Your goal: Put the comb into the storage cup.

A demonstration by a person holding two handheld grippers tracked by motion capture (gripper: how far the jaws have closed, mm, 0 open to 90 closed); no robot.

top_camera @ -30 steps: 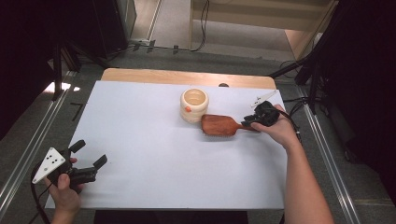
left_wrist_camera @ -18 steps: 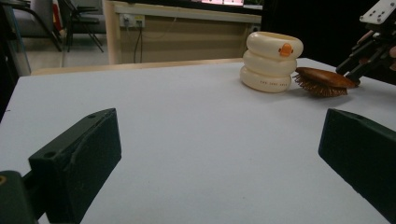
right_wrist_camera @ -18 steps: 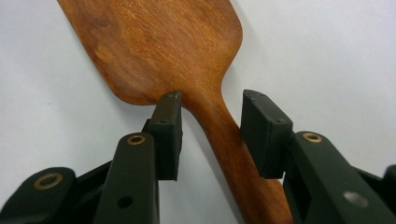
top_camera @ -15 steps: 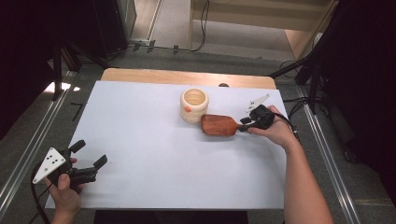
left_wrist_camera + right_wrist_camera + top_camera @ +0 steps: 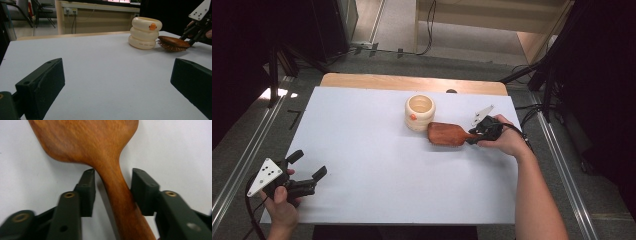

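The left tool [image 5: 307, 181] rests low at the near left of the table [image 5: 362, 150], gripped in the left hand [image 5: 282, 207], jaws spread wide. The right tool [image 5: 479, 132] reaches from a stretched right forearm [image 5: 537, 200], jaws parted with small gaps showing.

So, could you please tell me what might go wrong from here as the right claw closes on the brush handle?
1. The right claw straddles the wooden brush handle off-centre: one jaw touches, the other stands apart. Closing may twist the brush.
2. The brush head lies close beside the cream ring cup; a swing could knock it.
3. The grip sits near the head's neck, so the brush may tip when lifted.
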